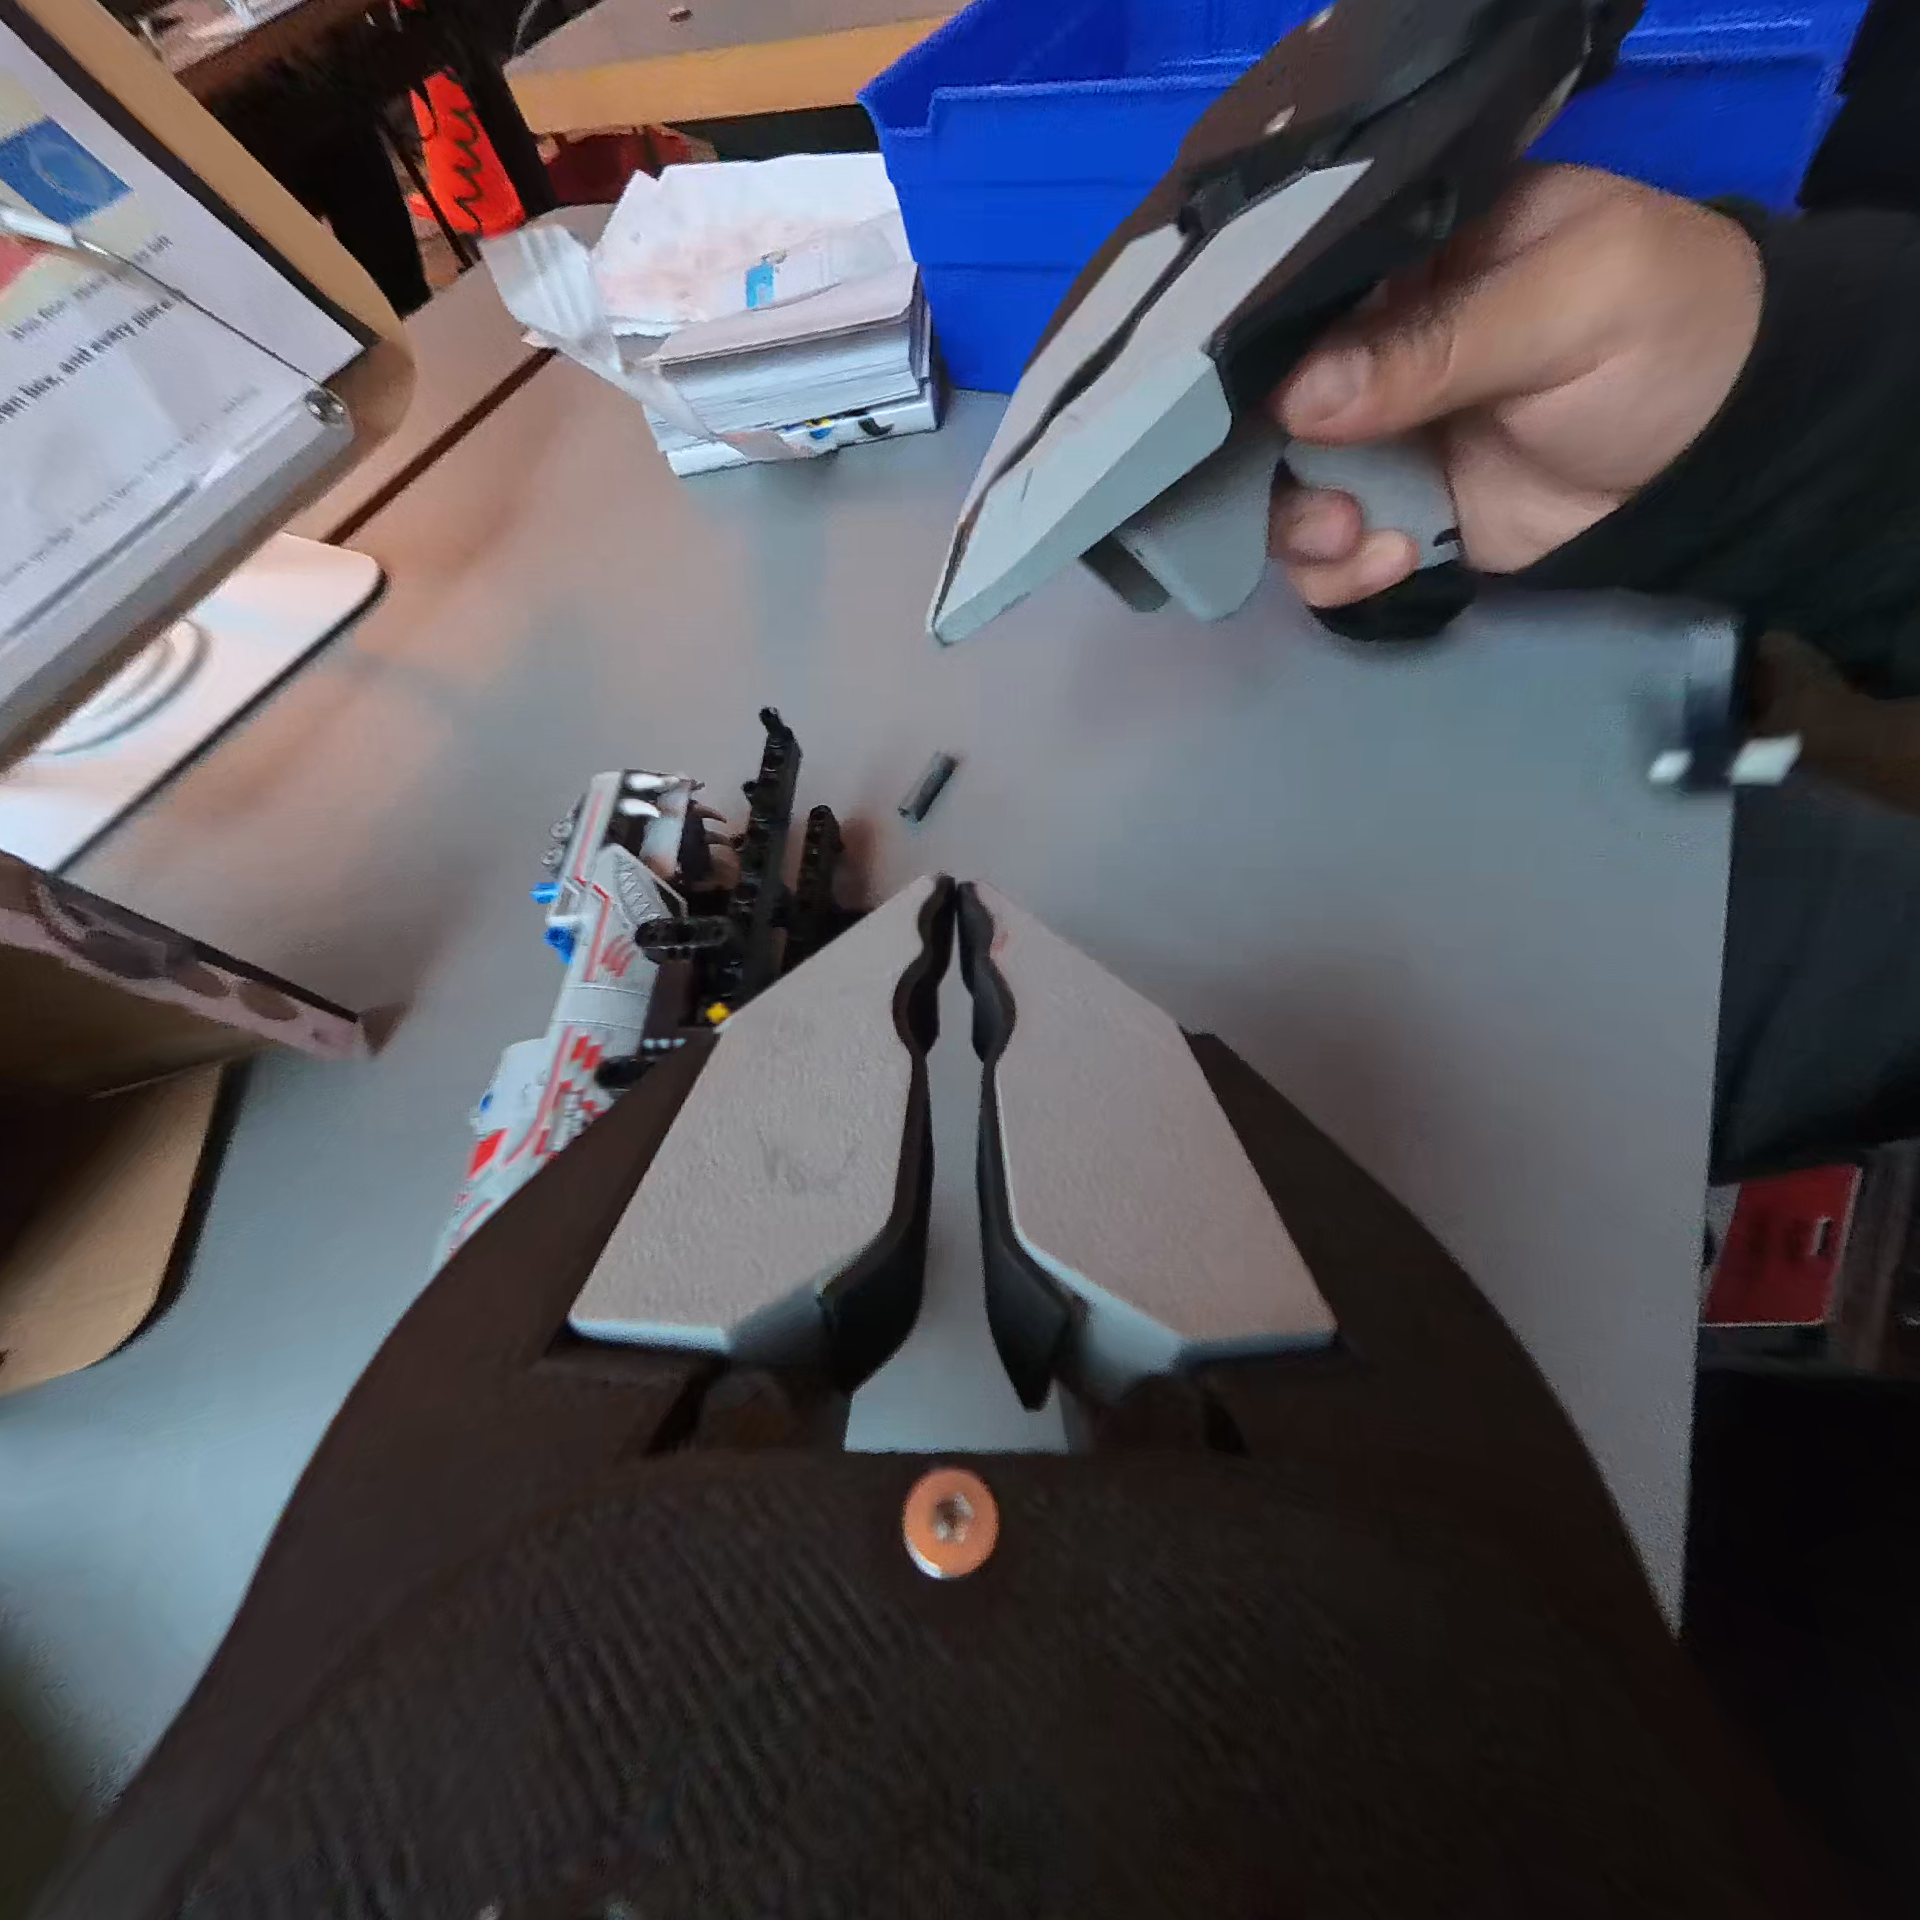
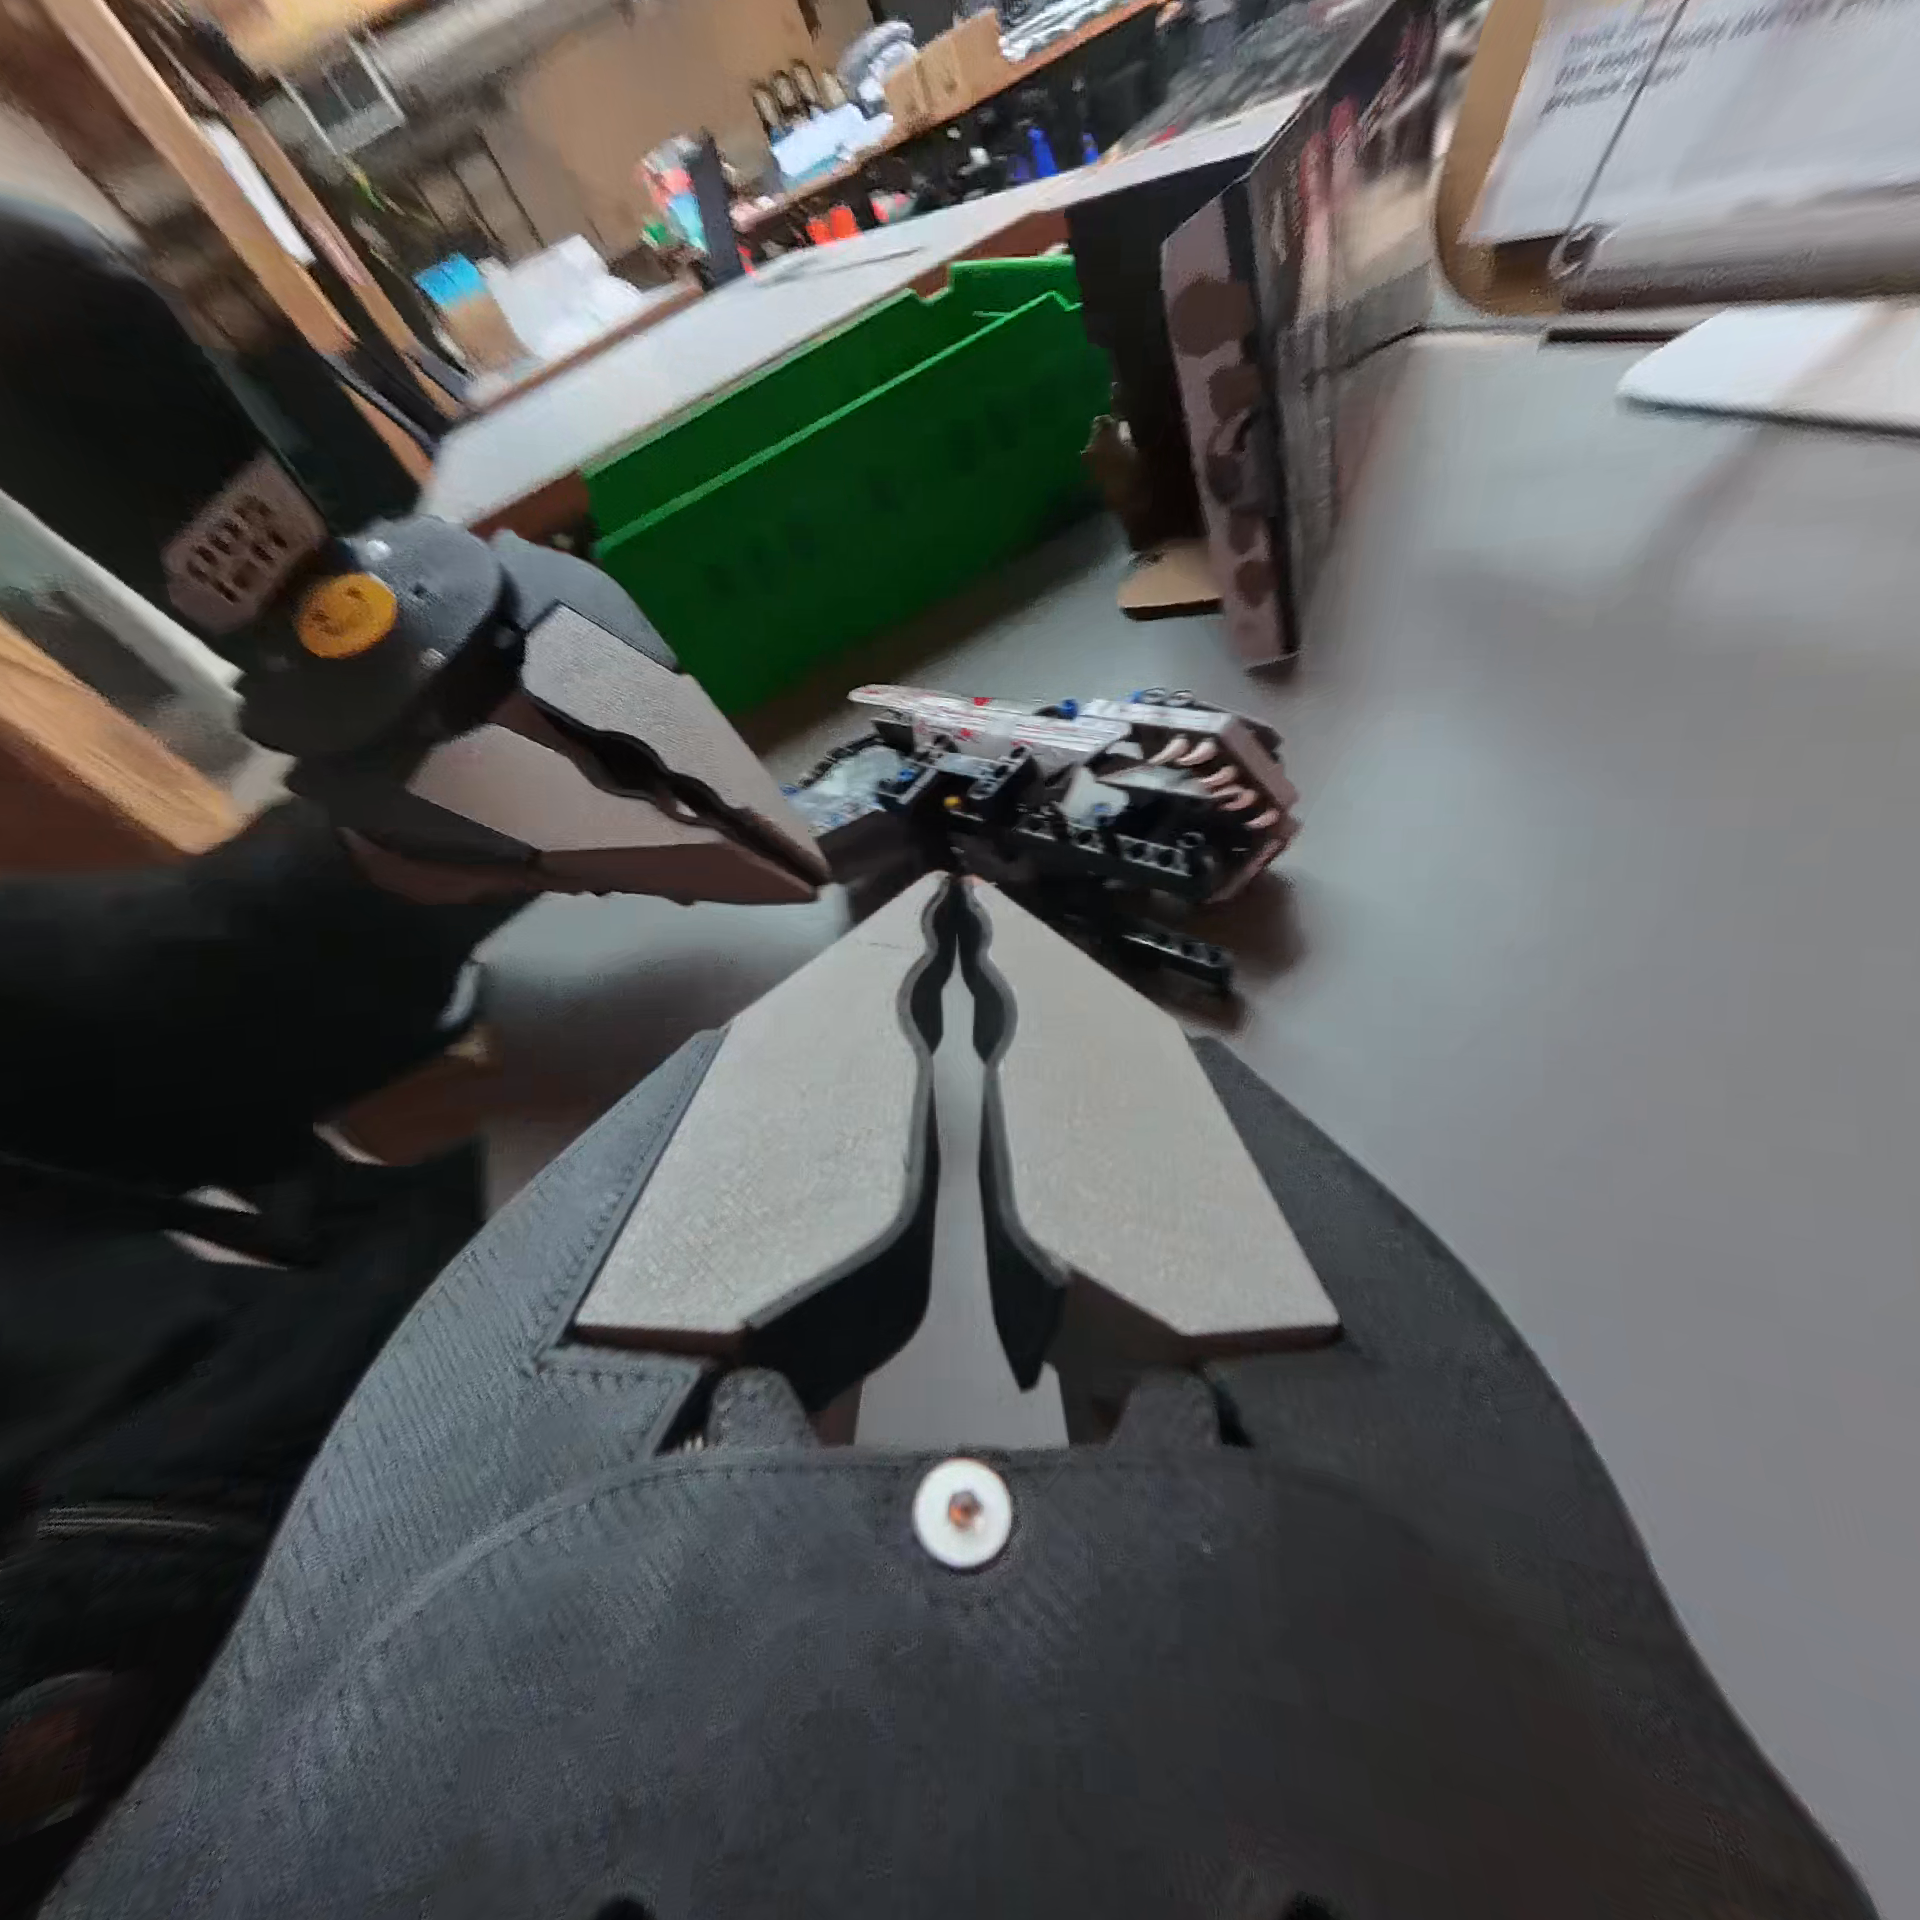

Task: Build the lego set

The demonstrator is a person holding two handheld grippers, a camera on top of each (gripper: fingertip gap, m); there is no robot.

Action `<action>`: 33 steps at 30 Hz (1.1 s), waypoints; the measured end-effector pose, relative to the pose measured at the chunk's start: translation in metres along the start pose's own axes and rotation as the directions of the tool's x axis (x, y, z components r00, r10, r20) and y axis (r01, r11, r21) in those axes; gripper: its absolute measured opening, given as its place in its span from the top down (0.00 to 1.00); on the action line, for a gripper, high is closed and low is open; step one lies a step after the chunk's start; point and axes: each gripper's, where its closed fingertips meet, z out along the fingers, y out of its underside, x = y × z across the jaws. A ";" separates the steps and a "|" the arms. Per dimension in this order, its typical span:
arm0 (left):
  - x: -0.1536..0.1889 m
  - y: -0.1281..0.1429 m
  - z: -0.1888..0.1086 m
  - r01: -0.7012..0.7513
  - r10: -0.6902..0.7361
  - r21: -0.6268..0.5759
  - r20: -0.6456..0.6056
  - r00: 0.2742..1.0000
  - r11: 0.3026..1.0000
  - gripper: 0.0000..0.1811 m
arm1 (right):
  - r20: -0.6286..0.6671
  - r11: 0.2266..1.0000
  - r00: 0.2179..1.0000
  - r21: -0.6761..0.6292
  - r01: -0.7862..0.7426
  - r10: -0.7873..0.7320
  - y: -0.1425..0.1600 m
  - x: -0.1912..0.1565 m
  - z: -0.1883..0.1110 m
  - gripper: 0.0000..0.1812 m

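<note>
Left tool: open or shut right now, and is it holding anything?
Shut and empty. The left tool has its fingertips together with nothing between them, poised above the table beside the lego model.

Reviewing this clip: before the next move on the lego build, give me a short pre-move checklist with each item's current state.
1. Left gripper empty: ok, shut with nothing visible between the tips.
2. Right gripper empty: ok, shut, nothing seen in it.
3. Lego model resting on the table, not held: ok, it lies on its side beside the left gripper.
4. Loose small dark piece reachable: ok, it lies apart from the model on bare table, between the two grippers.
5. Grippers apart from each other: ok in the left wrist view; in the right wrist view their tips look close.
6. Where the piece attaches on the model: cannot tell, too blurred.
</note>
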 end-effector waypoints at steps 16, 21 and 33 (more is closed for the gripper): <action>0.014 0.035 0.025 0.018 -0.024 -0.124 -0.047 0.999 0.992 0.98 | -0.181 0.886 0.890 -0.298 0.356 -0.418 -0.001 0.047 0.024 0.99; 0.019 0.034 0.024 -0.039 0.034 -0.113 -0.046 0.998 0.993 0.97 | -0.148 0.906 0.924 -0.303 0.296 -0.351 -0.010 -0.006 0.017 0.89; 0.028 0.033 0.023 -0.038 0.027 -0.105 -0.107 0.994 0.994 0.93 | -0.381 0.896 0.900 -0.443 0.022 -0.210 0.127 -0.059 -0.137 0.75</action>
